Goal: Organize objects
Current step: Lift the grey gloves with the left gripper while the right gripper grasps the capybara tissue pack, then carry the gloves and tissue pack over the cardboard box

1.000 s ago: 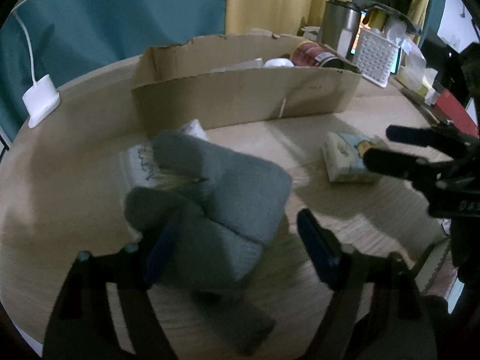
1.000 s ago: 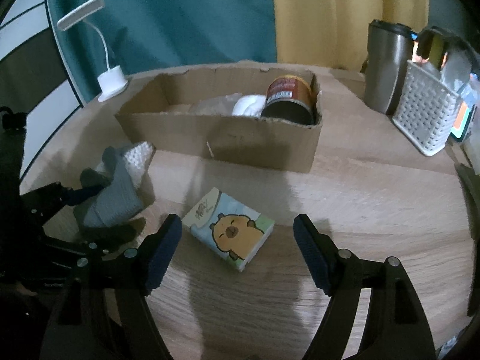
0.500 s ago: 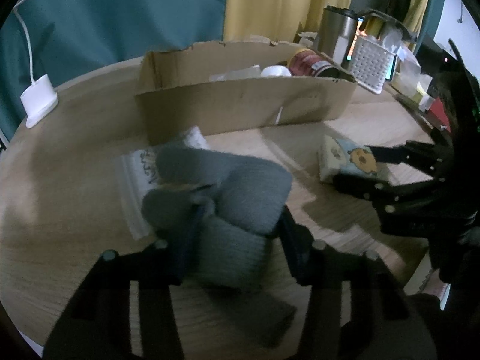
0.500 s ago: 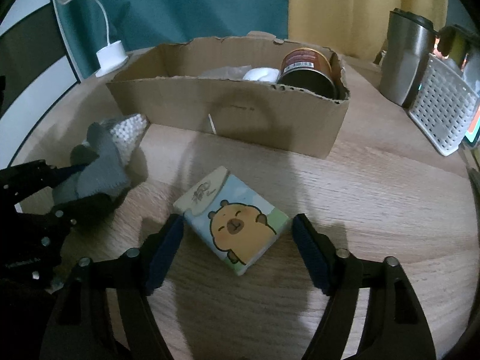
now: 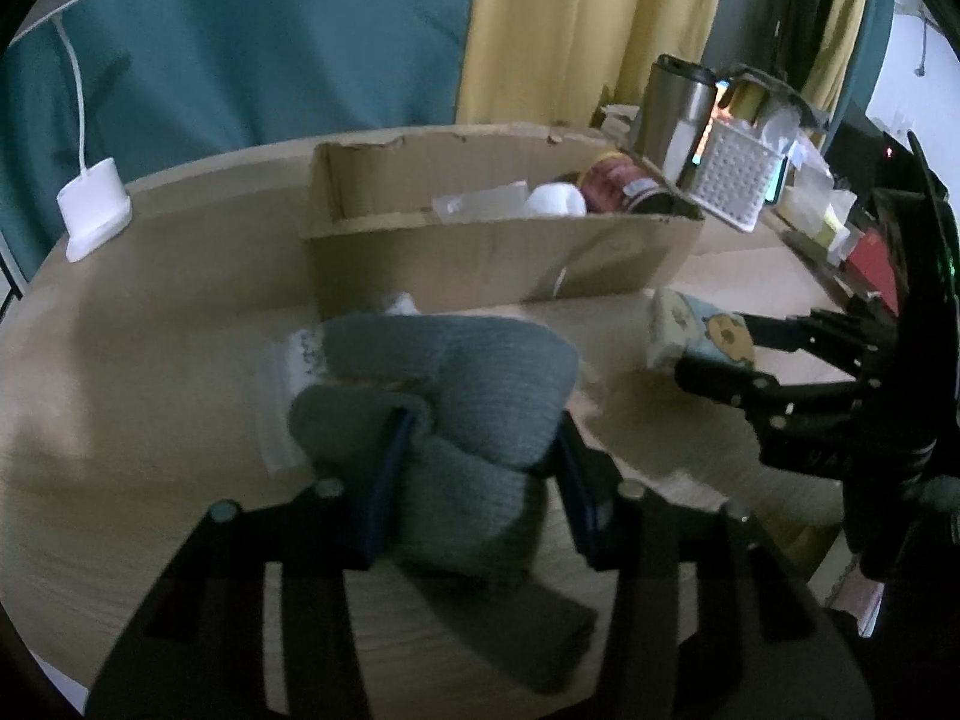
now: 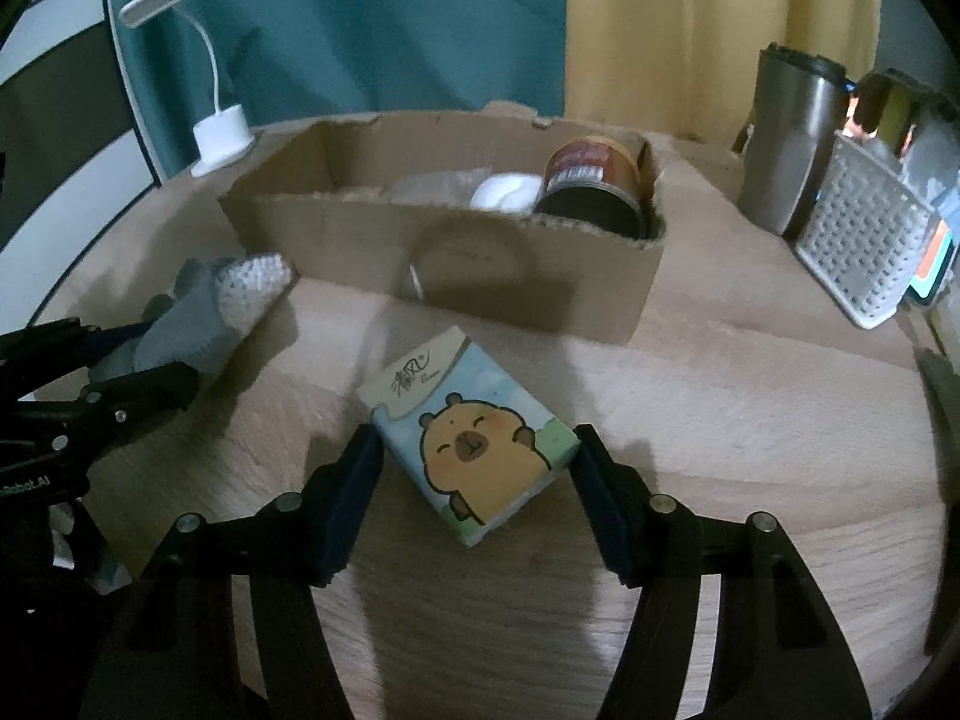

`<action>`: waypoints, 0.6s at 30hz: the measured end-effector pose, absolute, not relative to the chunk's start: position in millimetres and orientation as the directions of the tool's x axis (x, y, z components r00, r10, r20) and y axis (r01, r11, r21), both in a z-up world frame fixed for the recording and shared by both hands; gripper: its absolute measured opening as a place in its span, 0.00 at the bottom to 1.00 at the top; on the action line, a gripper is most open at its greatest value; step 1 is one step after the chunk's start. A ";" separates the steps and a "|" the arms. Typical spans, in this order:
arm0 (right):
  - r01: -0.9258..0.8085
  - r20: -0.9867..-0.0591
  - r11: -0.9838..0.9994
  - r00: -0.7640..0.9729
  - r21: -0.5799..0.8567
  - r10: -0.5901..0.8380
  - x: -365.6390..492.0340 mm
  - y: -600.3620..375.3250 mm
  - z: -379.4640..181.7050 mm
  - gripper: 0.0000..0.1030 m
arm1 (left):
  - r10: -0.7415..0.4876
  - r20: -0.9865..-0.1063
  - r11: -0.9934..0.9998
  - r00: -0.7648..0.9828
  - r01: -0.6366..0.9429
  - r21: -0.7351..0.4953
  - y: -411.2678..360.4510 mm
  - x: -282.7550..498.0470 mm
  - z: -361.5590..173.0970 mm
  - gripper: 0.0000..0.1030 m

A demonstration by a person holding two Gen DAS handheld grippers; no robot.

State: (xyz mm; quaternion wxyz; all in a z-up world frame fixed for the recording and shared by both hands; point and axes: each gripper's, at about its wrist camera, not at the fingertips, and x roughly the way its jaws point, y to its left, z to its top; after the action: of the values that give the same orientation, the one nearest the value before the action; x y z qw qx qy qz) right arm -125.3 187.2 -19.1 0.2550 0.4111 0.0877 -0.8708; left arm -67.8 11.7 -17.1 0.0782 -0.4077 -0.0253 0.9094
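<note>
While their jaws are closing, the left tongs [image 5: 474,480] pinch the grey knitted cloth [image 5: 456,420], its bundle squeezed between the blue pads, and the right tongs [image 6: 477,498] clamp the capybara tissue pack [image 6: 474,438] at its two sides. Both sit toward the near edge of the wooden tabletop [image 6: 750,396]. Behind them the cardboard box [image 6: 480,276] holds a brown can [image 6: 591,186]; a white lamp [image 6: 219,132] stands at the far left edge.

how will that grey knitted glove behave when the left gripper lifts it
Likely floppy: the grey knitted glove bunches and bulges between the left gripper's closing fingers. Its loose end will probably dangle. It looks light and unlikely to slip, being knit.
</note>
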 end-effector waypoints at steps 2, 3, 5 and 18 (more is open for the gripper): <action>0.515 -0.754 -0.855 -0.538 0.060 -0.377 -125.7 188.3 -14.1 0.65 | 0.166 -0.732 -0.986 -0.661 -0.121 -0.114 10.0 -67.4 -12.9 0.46; 0.513 -0.750 -0.856 -0.542 0.061 -0.379 -125.8 189.3 -11.7 0.65 | 0.165 -0.728 -0.986 -0.665 -0.120 -0.114 9.2 -67.3 -10.2 0.46; 0.513 -0.746 -0.856 -0.546 0.063 -0.382 -126.4 190.5 -8.7 0.65 | 0.164 -0.721 -0.986 -0.673 -0.118 -0.114 7.7 -66.5 -5.0 0.46; 0.517 -0.718 -0.854 -0.574 0.056 -0.394 -130.1 191.4 14.5 0.65 | 0.161 -0.674 -0.987 -0.721 -0.103 -0.125 -2.2 -68.3 23.5 0.46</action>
State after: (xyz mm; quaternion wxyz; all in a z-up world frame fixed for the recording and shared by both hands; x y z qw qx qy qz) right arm -130.1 191.4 14.5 0.2577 0.3827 0.0798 -0.8836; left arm -68.3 -2.2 23.5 0.0712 -0.3664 -0.0392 0.9269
